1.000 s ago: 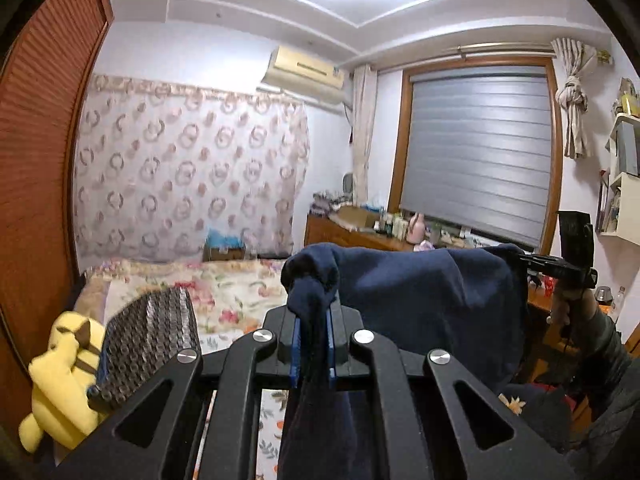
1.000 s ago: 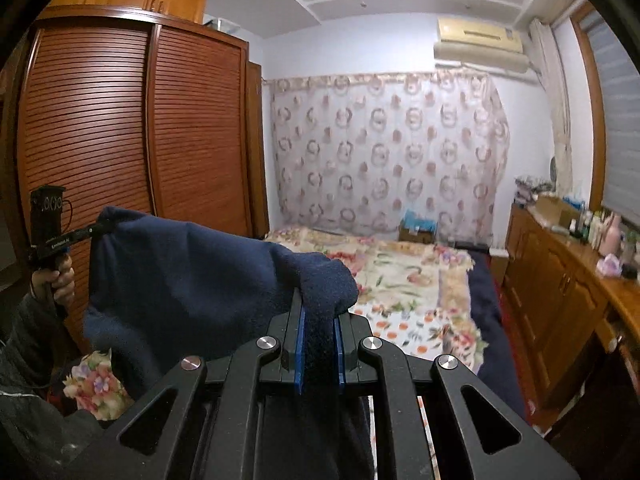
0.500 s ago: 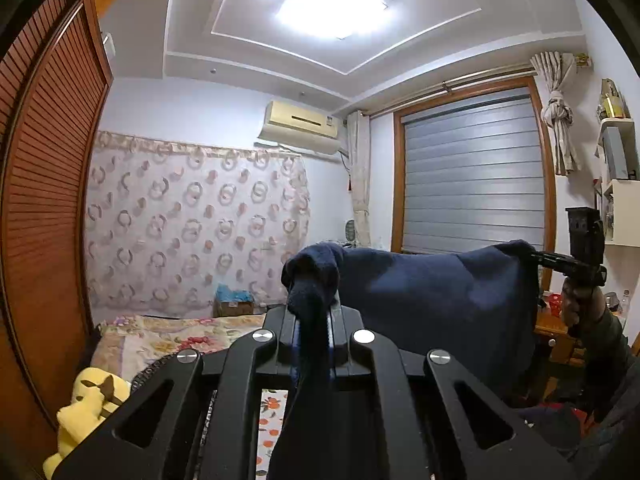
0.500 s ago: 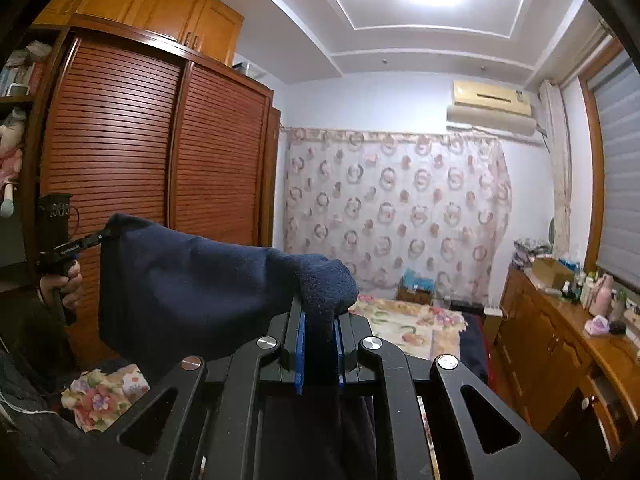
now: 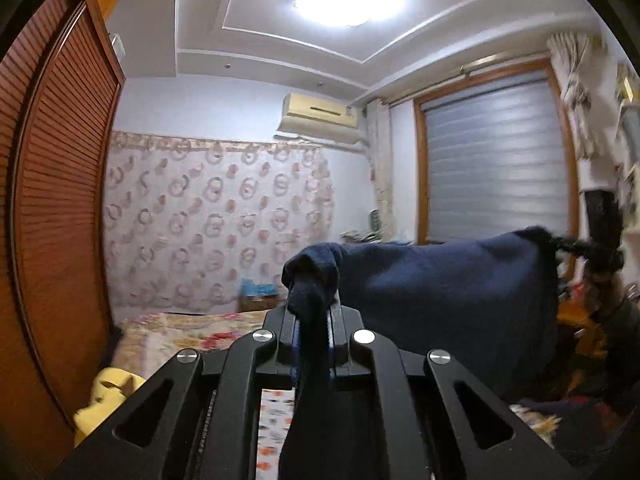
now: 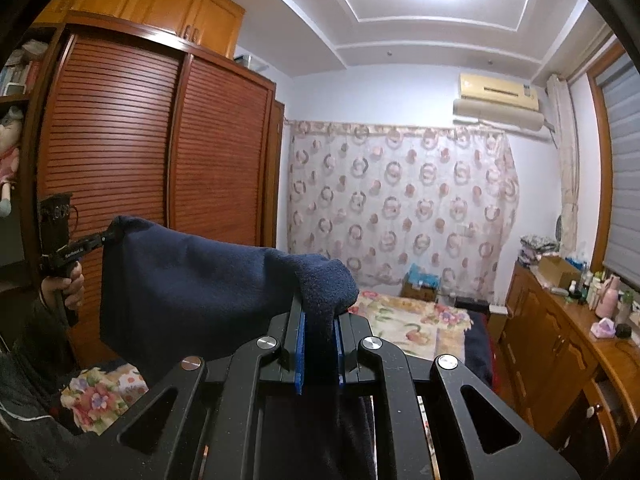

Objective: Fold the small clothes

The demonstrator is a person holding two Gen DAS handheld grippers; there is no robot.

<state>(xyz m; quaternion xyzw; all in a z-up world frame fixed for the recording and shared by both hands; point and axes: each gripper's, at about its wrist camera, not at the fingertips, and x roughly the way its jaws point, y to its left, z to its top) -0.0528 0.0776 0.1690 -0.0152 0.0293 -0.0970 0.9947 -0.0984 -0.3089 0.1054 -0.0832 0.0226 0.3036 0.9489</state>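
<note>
A dark navy fleece garment [image 5: 448, 300] hangs stretched in the air between my two grippers, well above the bed. My left gripper [image 5: 314, 320] is shut on one top corner of it. My right gripper [image 6: 319, 330] is shut on the other top corner [image 6: 324, 280]. In the left wrist view the right gripper [image 5: 560, 242] shows at the far right, pinching the cloth. In the right wrist view the left gripper [image 6: 106, 236] shows at the far left, pinching the cloth [image 6: 192, 280]. The garment's lower edge is hidden behind the gripper bodies.
A bed with a floral sheet [image 6: 404, 320] lies below and ahead. A louvred wooden wardrobe [image 6: 160, 152] stands on the left, a wooden dresser [image 6: 568, 332] with bottles on the right. A yellow plush toy [image 5: 108, 400] lies at the bed's near left.
Both grippers have risen and tilted upward with the garment held between them; more ceiling and less bed shows in both views. The grips are unchanged.
</note>
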